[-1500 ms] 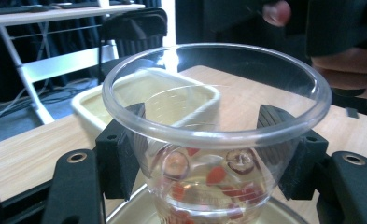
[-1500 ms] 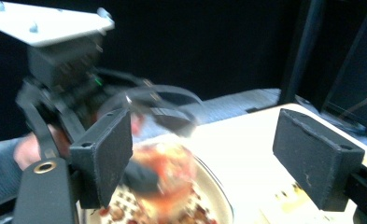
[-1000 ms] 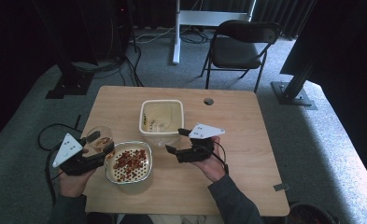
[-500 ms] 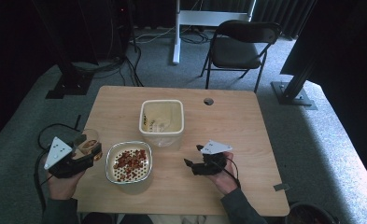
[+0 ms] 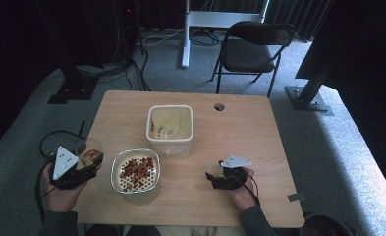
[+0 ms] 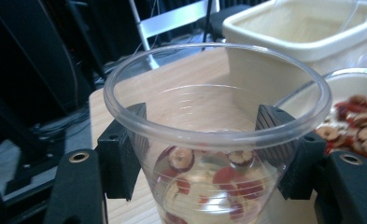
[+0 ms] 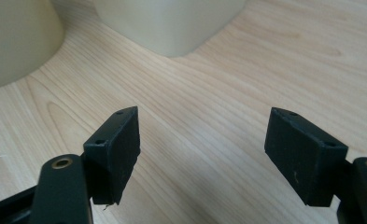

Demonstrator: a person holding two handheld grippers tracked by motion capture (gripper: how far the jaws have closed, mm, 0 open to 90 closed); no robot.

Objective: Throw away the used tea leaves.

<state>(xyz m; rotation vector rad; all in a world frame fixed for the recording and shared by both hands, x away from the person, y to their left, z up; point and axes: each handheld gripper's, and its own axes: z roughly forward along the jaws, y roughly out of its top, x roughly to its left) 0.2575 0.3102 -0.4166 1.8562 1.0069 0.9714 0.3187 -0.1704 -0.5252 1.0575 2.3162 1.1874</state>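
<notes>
My left tool (image 5: 90, 162) sits at the table's left edge, my hand (image 5: 63, 194) behind it, jaws clamped on either side of a clear cup (image 6: 217, 135) just under its rim. Slices of red fruit (image 6: 228, 179) lie in liquid at the cup's bottom (I cannot tell what the liquid is). Just to the right of that tool is the white bowl (image 5: 135, 170) of red pieces, and beyond it, farther from me, the cream tub (image 5: 170, 129).

My right tool (image 5: 211, 178) lies low over bare wood near the front right of the table, my right hand (image 5: 242, 189) wrapped around it. Its jaws stand wide apart with nothing between them. Ahead of them in the right gripper view are the tub's corner and the bowl's side.

The table (image 5: 239, 123) is pale wood on grey carpet. A folding chair (image 5: 254, 46) and a white stand stand beyond it, and black curtains close the room.

A second ago both tools were close in by the bowl and tub. Since then the left has drawn back to the table's edge with the cup, and the right has pulled back toward me.
</notes>
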